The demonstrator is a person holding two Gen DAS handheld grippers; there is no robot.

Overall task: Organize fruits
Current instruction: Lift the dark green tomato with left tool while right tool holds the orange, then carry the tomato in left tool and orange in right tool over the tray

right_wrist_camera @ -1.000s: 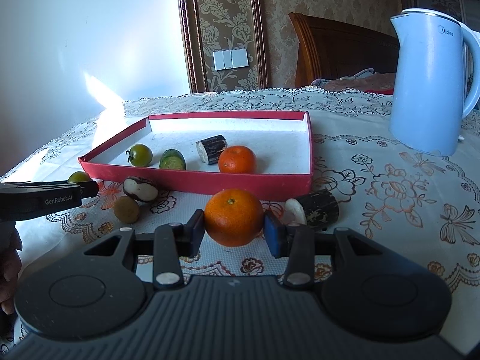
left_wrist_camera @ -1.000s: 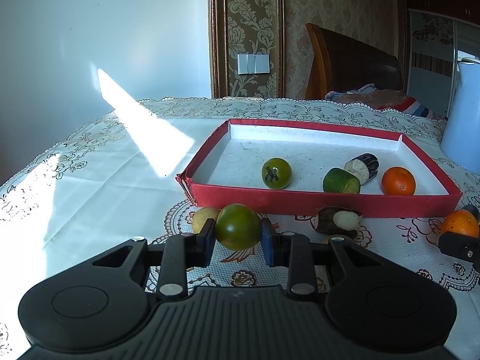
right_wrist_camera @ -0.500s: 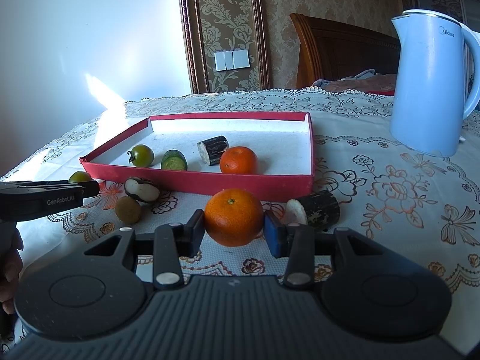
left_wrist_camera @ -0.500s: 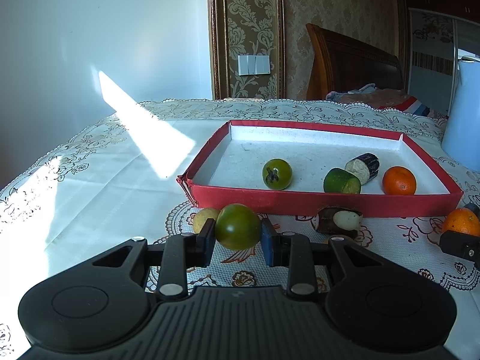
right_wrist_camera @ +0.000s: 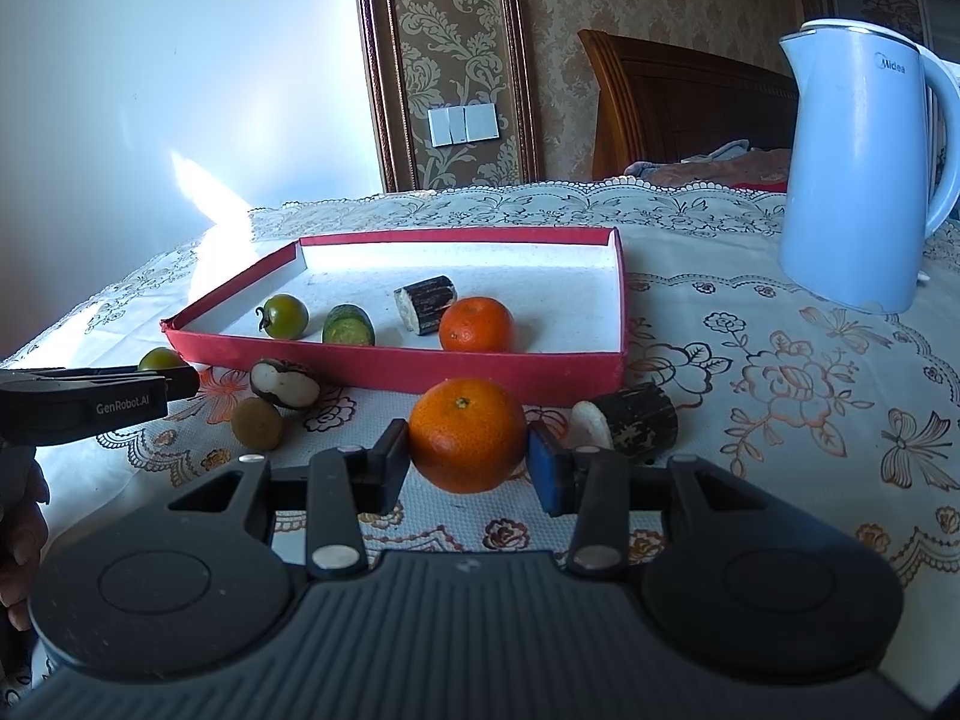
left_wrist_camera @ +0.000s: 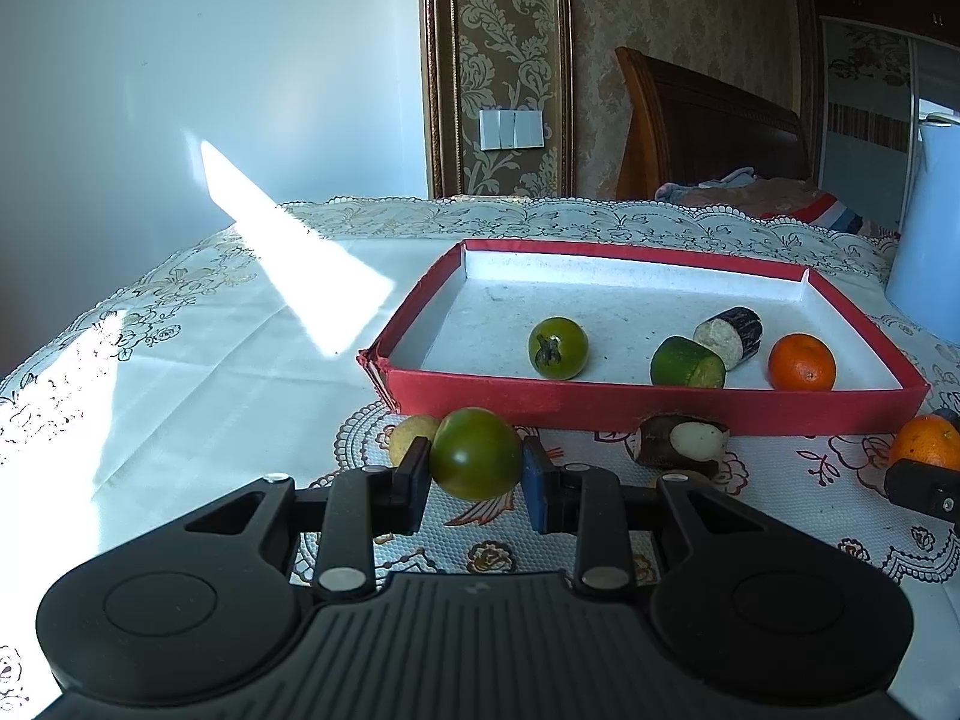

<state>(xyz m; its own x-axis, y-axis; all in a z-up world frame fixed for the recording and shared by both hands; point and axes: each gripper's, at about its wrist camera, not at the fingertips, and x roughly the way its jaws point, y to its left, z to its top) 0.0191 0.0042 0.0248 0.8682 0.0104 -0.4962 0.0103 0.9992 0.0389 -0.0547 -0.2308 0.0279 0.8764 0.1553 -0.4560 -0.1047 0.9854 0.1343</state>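
My left gripper [left_wrist_camera: 475,468] is shut on a green tomato [left_wrist_camera: 475,453], just in front of the red tray's [left_wrist_camera: 630,402] near wall. My right gripper [right_wrist_camera: 469,461] is shut on an orange [right_wrist_camera: 468,443], also before the red tray [right_wrist_camera: 420,366]. Inside the tray lie a second green tomato [left_wrist_camera: 558,348], a green cucumber piece [left_wrist_camera: 687,363], a dark-skinned white-cut piece [left_wrist_camera: 729,336] and another orange [left_wrist_camera: 802,362]. A small yellowish fruit [left_wrist_camera: 411,432] sits behind my left finger. The held orange [left_wrist_camera: 927,450] and the right gripper's tip show at the left wrist view's right edge.
On the patterned tablecloth before the tray lie a dark-skinned white-fleshed piece [right_wrist_camera: 283,384], a small brown fruit [right_wrist_camera: 257,423] and a dark stub with a white slice [right_wrist_camera: 630,420]. A pale blue kettle [right_wrist_camera: 864,168] stands at the right. A hand [right_wrist_camera: 21,534] shows at the left edge.
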